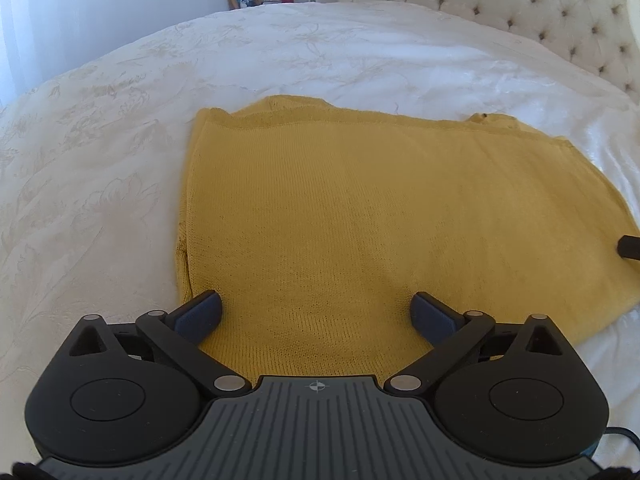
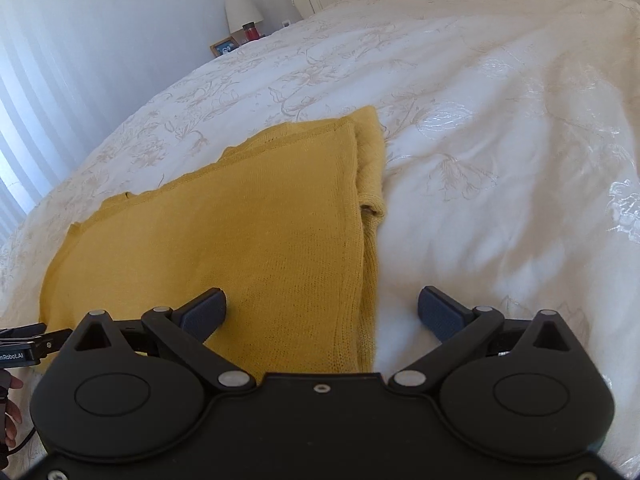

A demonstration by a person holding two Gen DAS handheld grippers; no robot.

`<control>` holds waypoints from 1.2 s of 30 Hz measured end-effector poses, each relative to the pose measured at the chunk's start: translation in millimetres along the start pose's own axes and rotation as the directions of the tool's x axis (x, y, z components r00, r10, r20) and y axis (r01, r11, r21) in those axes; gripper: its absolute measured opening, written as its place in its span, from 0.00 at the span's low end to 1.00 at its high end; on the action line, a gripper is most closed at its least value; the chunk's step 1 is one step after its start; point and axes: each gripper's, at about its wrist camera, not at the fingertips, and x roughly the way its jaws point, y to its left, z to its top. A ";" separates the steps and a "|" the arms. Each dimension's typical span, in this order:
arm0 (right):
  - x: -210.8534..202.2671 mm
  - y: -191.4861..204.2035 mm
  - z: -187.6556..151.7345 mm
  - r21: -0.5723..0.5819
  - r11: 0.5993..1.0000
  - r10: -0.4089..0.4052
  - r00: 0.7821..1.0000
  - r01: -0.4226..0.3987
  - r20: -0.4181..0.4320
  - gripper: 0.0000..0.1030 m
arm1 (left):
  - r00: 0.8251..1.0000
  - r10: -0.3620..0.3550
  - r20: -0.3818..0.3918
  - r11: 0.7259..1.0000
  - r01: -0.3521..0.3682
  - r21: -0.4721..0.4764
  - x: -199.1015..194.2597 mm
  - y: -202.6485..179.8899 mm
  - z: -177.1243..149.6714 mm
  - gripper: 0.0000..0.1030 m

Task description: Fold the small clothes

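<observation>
Hovering with jaws spread wide and empty, the left gripper (image 1: 316,312) and right gripper (image 2: 322,314) bracket the folded yellow knit garment (image 1: 360,208) lying directly beneath them, probably readying another fold.

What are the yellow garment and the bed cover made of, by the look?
Yellow garment: looks like a fine knit, cotton or acrylic; matte, visible ribbed stitch rows. Bed cover: looks like woven white fabric with a slight sheen and a beige floral pattern, embroidered or jacquard; fibre unclear.

Two close wrist views angled down across the bed (image 1: 360,48), sharing the yellow knit garment (image 1: 360,208).
</observation>
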 end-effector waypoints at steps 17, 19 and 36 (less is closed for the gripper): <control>13.1 -32.6 22.9 0.252 0.951 0.186 0.982 -0.182 0.006 1.00 | 0.998 0.066 0.020 0.998 -0.066 0.009 2.9 -11.0 -6.4 1.00; 19.5 -36.6 29.2 0.283 0.935 0.222 0.975 -0.212 -0.003 1.00 | 0.998 0.066 0.015 0.998 -0.066 0.008 2.5 -10.6 -5.6 1.00; 35.5 -40.1 38.0 0.298 0.917 0.277 0.961 -0.266 0.005 0.99 | 1.000 0.011 -0.023 0.997 -0.012 -0.073 -6.5 3.4 11.4 0.99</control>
